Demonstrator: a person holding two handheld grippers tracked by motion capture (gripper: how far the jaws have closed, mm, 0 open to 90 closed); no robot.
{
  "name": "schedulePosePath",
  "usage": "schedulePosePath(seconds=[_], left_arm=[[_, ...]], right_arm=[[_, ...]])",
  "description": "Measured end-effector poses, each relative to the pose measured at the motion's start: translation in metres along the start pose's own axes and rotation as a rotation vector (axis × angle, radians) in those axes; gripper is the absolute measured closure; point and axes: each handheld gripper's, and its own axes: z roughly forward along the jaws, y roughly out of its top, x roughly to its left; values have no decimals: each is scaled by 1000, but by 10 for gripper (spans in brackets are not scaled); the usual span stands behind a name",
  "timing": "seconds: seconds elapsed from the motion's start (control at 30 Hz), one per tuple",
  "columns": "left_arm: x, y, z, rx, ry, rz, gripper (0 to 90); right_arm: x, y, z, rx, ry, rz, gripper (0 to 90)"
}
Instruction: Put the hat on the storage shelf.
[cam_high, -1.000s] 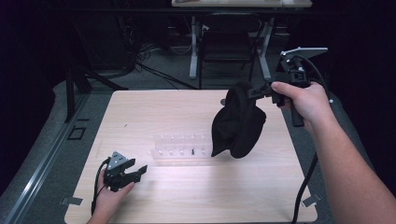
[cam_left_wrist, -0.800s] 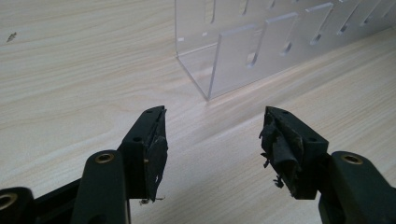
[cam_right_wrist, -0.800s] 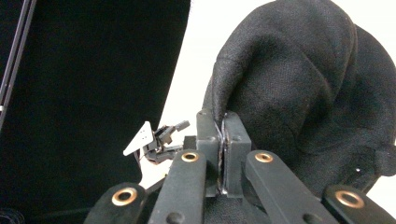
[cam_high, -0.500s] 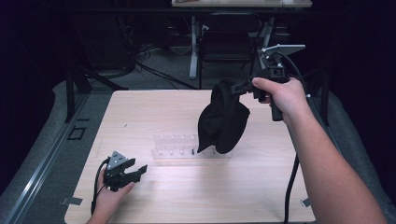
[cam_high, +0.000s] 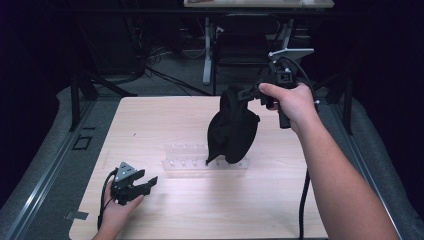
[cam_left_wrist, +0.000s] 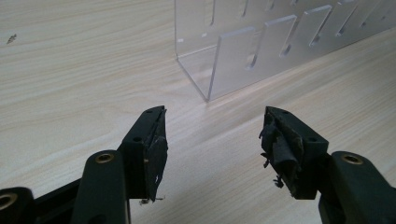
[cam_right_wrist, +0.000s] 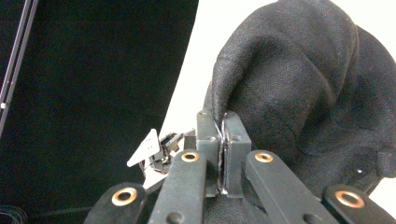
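From the high view, my right gripper (cam_high: 248, 93) was up over the far half of the table (cam_high: 150, 115), right of its middle, its jaws pinched tight on a fold at the top of a black cloth (cam_high: 231, 131). The cloth hung straight down from that grip in a bunched, loose shape, and its lower end dangled at the right part of a clear plastic rack (cam_high: 190, 156) that stood across the middle of the table; I could not tell whether the cloth touched the rack. My left gripper (cam_high: 145, 184) rested low near the table's near left corner, in my left hand (cam_high: 116, 212), with its 2 jaws apart and nothing between them, pointing toward the rack and well apart from the cloth. In the left gripper view, the jaws of the left gripper (cam_left_wrist: 212, 140) stood wide open over bare light wood, their worn pads (cam_left_wrist: 156, 154) frayed at the edges, and the near corner of the clear rack (cam_left_wrist: 243, 56) with its slotted dividers stood just beyond them, not touching. In the right gripper view, the right gripper (cam_right_wrist: 223, 154) had its 2 jaws pressed together on a thin edge of the black cloth (cam_right_wrist: 289, 88), which swelled out above and to the right of them in thick folds, and my left gripper (cam_right_wrist: 159, 148) showed small and far off beyond.
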Motion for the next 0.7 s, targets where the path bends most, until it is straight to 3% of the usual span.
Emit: schedulePosePath(seconds=[0.7], left_arm=[[-2,1,1,-3,0,5,409]], right_arm=[[-4,2,18,17,-7,5,882]])
